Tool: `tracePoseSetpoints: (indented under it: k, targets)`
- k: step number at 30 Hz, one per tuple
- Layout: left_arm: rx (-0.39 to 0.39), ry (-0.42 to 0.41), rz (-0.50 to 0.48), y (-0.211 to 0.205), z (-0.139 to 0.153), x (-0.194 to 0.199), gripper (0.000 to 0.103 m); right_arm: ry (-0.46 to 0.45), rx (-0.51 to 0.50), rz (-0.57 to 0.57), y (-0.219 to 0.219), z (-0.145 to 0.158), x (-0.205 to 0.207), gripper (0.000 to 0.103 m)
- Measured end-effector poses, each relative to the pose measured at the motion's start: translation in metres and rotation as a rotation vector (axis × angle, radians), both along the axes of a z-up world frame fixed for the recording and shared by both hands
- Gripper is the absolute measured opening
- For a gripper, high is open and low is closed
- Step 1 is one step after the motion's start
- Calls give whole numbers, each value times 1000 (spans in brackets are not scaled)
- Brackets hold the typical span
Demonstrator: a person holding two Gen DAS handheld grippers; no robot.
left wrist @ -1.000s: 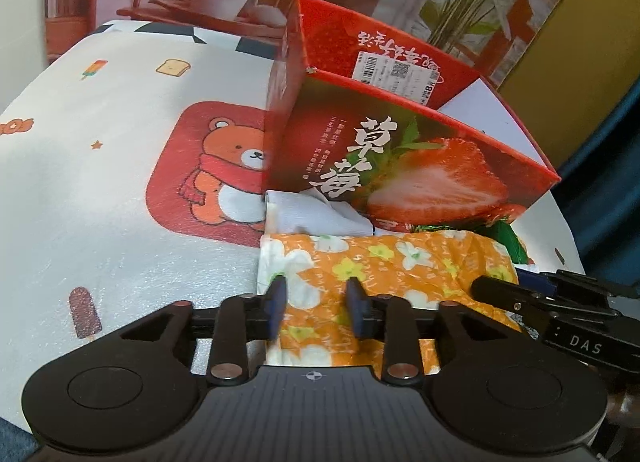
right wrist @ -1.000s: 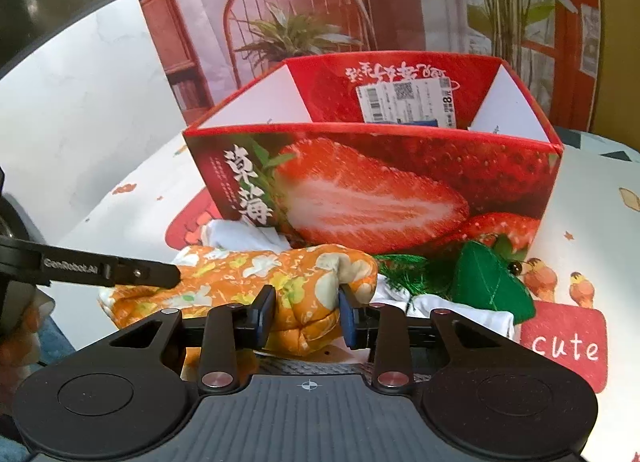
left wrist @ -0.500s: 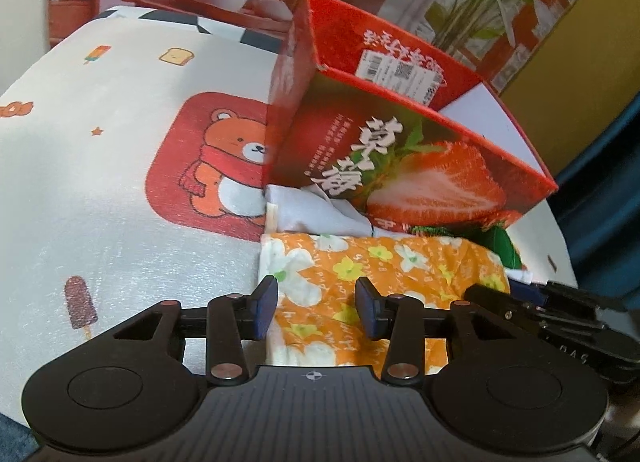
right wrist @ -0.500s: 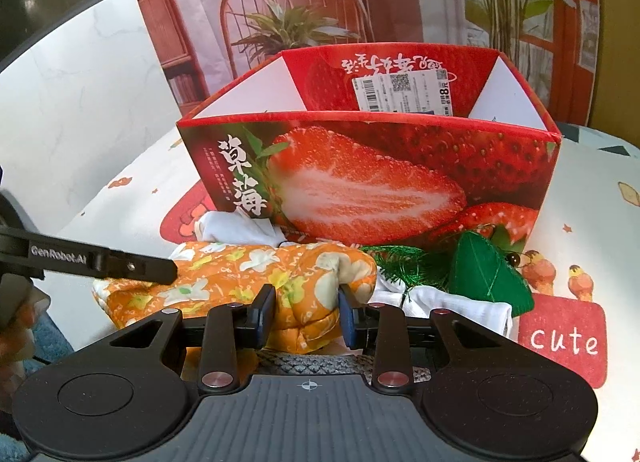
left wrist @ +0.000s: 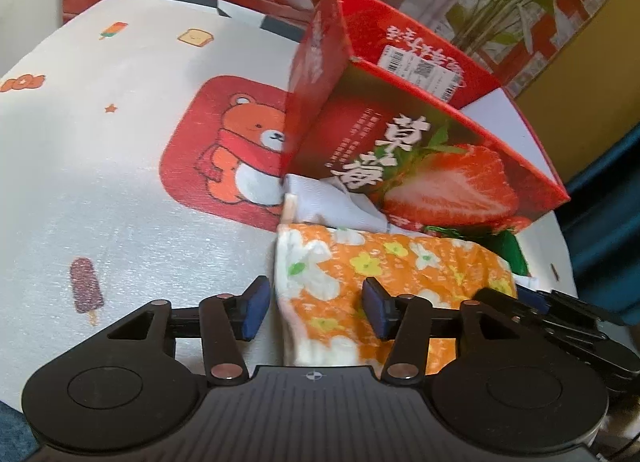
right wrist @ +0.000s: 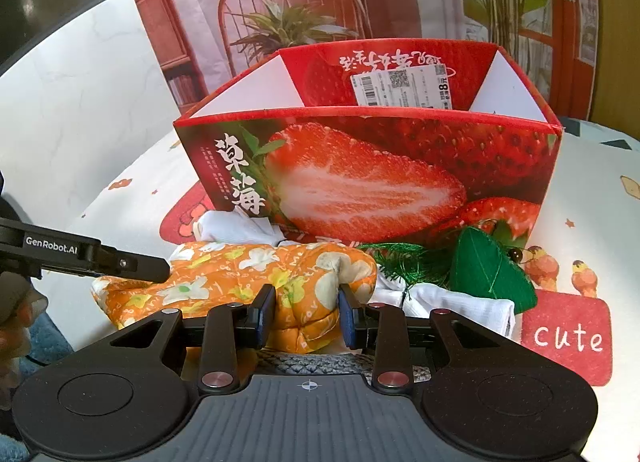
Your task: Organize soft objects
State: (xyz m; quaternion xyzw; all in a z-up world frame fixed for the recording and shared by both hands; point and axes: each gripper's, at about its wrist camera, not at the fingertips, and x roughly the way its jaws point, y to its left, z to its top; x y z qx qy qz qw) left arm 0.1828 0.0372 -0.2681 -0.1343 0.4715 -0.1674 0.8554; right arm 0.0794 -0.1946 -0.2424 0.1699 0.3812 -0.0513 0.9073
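The right tongs (right wrist: pixel 307 312) were clamped on one end of the orange floral cloth (right wrist: pixel 240 276), while the left tongs (left wrist: pixel 312 308) were opening, pads off its other end. The cloth, white socks (right wrist: pixel 236 228) and green plush (right wrist: pixel 490 274) lay on the bench (left wrist: pixel 120 202) before the strawberry box (right wrist: pixel 400 178); nothing looked packed yet.
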Motion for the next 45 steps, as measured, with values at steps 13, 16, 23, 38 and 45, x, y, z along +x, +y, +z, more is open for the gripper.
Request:
tracePoseSetpoints:
  k: [13,16,23,38,45]
  targets:
    - [-83,37,-22,-2,-5,2,34,-4,3,-1,0,0,-1,30]
    - [-67,-20,-47,-3,4,-2,18,-43,-3,16,2,6,-2,27]
    - [-31,-197,-77,-4,44,-14,13,-154,-109,91,7,42,1,20]
    - [30,-490,-124,-48,129,26,12,-320,-280,121,-35,115,39,18]
    - [66,-495,-129,-87,134,77,12,-299,-361,107,-80,117,81,18]
